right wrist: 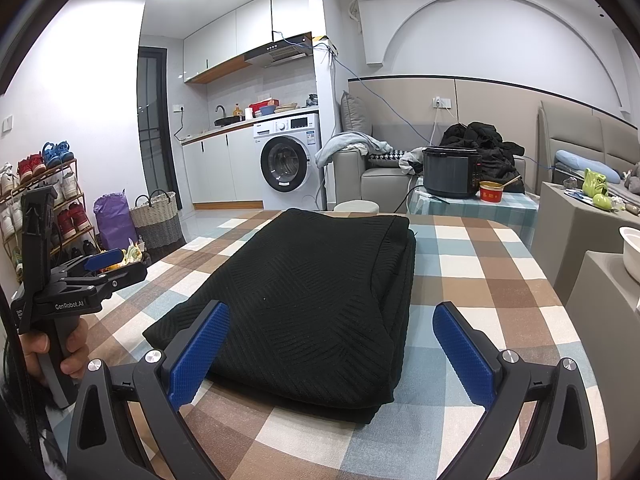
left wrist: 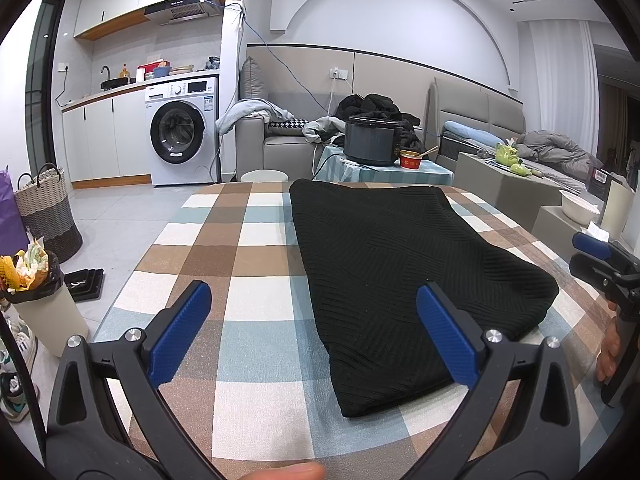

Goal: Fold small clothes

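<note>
A black knit garment (left wrist: 404, 276) lies folded into a long rectangle on the checked tablecloth (left wrist: 248, 280); it also shows in the right wrist view (right wrist: 304, 300). My left gripper (left wrist: 314, 320) is open and empty, held above the near left side of the garment, its right finger (left wrist: 448, 336) over the cloth. My right gripper (right wrist: 332, 344) is open and empty above the garment's near right corner. The left gripper also shows at the left of the right wrist view (right wrist: 102, 264); the right gripper shows at the right edge of the left wrist view (left wrist: 600, 256).
Beyond the table stand a white stool (right wrist: 356, 206), a side table with a black cooker (right wrist: 452, 174) and a red bowl (right wrist: 491, 192). A bin (left wrist: 44, 300) and a woven basket (left wrist: 48, 208) stand on the floor at left. A shoe rack (right wrist: 44, 200) is at far left.
</note>
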{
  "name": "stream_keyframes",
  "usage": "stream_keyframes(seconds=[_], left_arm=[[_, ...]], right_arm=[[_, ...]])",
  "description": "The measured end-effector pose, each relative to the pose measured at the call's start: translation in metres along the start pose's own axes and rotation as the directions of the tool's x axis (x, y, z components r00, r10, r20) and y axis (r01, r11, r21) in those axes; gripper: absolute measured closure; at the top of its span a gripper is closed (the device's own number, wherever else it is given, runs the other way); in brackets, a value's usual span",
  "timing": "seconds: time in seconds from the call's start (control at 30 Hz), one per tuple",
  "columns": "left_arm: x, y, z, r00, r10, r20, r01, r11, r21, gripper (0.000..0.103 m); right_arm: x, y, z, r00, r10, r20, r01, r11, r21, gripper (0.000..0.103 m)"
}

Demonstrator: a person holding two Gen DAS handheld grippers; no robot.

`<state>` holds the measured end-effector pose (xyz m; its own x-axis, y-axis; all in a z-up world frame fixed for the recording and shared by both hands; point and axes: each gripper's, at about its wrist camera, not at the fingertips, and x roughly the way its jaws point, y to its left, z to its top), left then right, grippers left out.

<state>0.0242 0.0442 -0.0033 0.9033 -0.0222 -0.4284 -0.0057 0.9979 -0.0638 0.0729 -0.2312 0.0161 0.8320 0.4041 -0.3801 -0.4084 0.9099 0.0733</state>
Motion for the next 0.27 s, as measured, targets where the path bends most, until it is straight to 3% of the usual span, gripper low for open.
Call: stream_keyframes(seconds=[0.27], left_arm=[[0.0006,-0.0002,0.0000,1.000,-0.002,0.008,0.002,1.000,0.007,0.001]], right_arm=[[0.0000,0.0004,0.0002,1.000,-0.001,0.000,0.001,1.000,0.000,0.000]])
